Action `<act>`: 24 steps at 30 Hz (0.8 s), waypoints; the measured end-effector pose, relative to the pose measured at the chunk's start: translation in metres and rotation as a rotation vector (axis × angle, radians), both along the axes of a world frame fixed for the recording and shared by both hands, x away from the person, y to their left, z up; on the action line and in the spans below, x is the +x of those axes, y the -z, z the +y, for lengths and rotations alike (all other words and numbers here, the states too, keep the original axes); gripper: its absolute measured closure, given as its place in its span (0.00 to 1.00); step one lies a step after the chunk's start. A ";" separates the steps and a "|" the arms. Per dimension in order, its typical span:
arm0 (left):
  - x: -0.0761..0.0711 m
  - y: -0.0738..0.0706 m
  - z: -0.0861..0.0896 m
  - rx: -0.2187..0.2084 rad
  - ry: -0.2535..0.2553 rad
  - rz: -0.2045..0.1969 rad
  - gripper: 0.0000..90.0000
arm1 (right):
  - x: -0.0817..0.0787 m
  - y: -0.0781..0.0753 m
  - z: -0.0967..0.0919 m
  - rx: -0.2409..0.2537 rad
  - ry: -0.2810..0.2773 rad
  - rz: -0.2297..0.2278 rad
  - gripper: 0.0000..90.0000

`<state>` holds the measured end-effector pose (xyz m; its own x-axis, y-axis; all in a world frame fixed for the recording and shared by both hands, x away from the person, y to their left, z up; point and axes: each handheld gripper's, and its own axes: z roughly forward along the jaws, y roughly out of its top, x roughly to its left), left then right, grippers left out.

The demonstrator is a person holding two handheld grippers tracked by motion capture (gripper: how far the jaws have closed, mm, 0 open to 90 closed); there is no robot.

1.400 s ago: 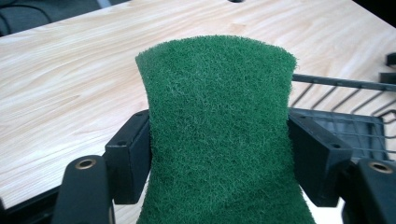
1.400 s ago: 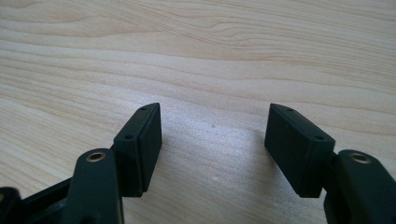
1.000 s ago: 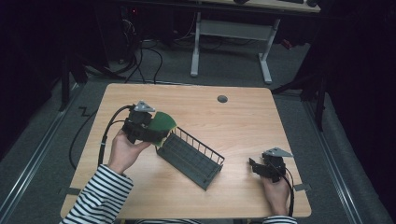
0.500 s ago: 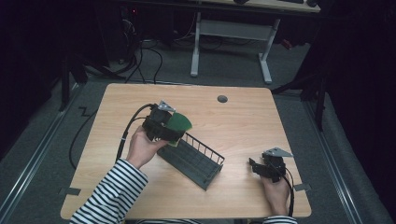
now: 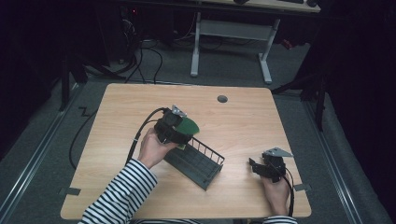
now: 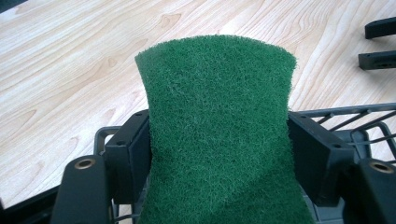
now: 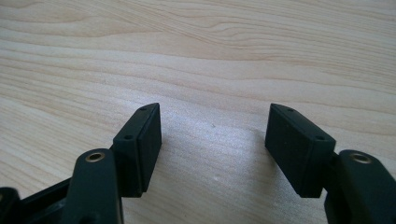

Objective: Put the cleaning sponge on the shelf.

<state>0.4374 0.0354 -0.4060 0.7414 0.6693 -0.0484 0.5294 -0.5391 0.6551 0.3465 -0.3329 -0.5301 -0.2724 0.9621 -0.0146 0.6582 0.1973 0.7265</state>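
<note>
Rough fibrous pad (image 6: 219, 130), wood table (image 5: 140, 102)

A fixed overhead camera looks down on the pale wooden worktop (image 5: 140, 116); two close cameras peer along black jaws, sharing that wood grain.

We see lab or test room, not home. Small wooden table (image 5: 140, 186) stands alone on grey carpet floor (image 5: 299, 70). Behind it we see white metal desk frame (image 5: 231, 32) and many black cables (image 5: 154, 56) lying on floor. Surroundings are dark, only table is lit.
</note>
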 end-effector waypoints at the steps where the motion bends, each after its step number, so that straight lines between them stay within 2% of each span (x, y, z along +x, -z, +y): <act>1: 0.000 0.001 0.000 0.003 0.000 0.003 0.34 | 0.000 0.000 0.000 0.001 0.000 0.001 0.41; 3: 0.000 0.003 0.000 0.002 -0.002 0.006 0.34 | 0.000 0.000 0.000 0.001 0.000 0.000 0.40; 6: -0.001 0.007 -0.002 0.036 -0.003 -0.009 0.33 | 0.000 0.000 0.000 0.001 0.000 0.001 0.40; 13: -0.002 0.010 -0.002 0.045 -0.003 -0.007 0.33 | 0.000 0.000 0.000 0.000 -0.002 0.000 0.40; 24: -0.004 0.016 0.004 0.034 -0.013 0.003 0.34 | 0.000 0.000 0.000 -0.001 -0.003 -0.001 0.40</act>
<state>0.4336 0.0389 -0.4219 0.7325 0.6802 -0.0281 0.5386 -0.5539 0.6349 0.3466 -0.3329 -0.5302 -0.2755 0.9612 -0.0161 0.6571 0.2005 0.7267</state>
